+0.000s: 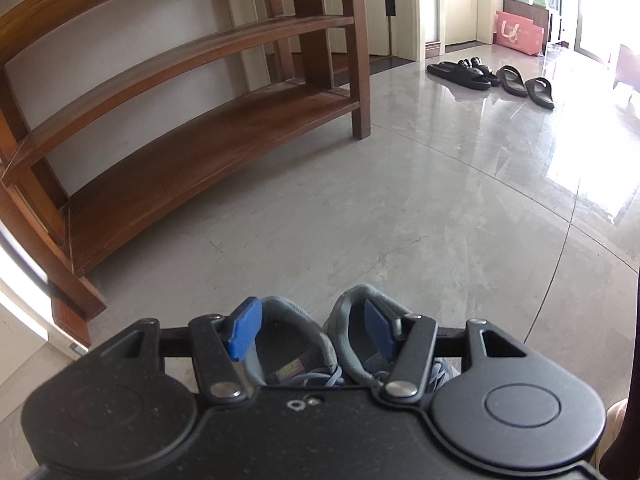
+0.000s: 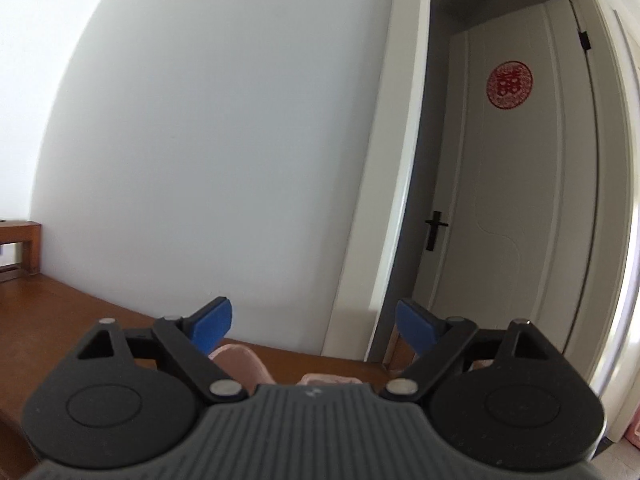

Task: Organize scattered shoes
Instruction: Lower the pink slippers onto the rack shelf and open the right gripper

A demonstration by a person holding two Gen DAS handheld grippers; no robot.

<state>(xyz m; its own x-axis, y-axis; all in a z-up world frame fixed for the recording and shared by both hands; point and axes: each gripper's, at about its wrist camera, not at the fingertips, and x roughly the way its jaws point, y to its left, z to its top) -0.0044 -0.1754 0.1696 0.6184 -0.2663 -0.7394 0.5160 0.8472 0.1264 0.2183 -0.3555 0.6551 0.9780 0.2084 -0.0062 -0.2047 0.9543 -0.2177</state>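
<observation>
- In the left wrist view, your left gripper [image 1: 312, 330] sits at the bottom centre of the frame, tilted down toward the grey tiled floor [image 1: 400, 208].
- Its blue fingertips [image 1: 244, 330] reach into a pair of grey sneakers [image 1: 316, 344]: the left pad lies inside the collar of the left-hand shoe and the right pad inside the collar of the right-hand shoe, with the two inner heel walls bunched between them.
- You appear to be pinching the two sneakers together by those inner walls; the jaws stand fairly wide around them.
- The wooden shoe rack [image 1: 180, 120] fills the upper left of that frame, its curved shelves bare in the part you can see.
- Black slippers [image 1: 492, 78] lie in a row on the floor at the upper right, well apart from the rack, with a pink paper bag [image 1: 518, 32] beyond them.
- In the right wrist view, your right gripper [image 2: 312, 326] points about level at a white wall [image 2: 200, 120], its fingers spread wide with nothing between the pads.
- Pink slippers [image 2: 244, 364] rest on the wooden top [image 2: 60, 320] just below those open jaws, partly hidden by the gripper body.
- A white door [image 2: 516, 200] with a round red decal [image 2: 509, 85] stands at the right of the frame.
</observation>
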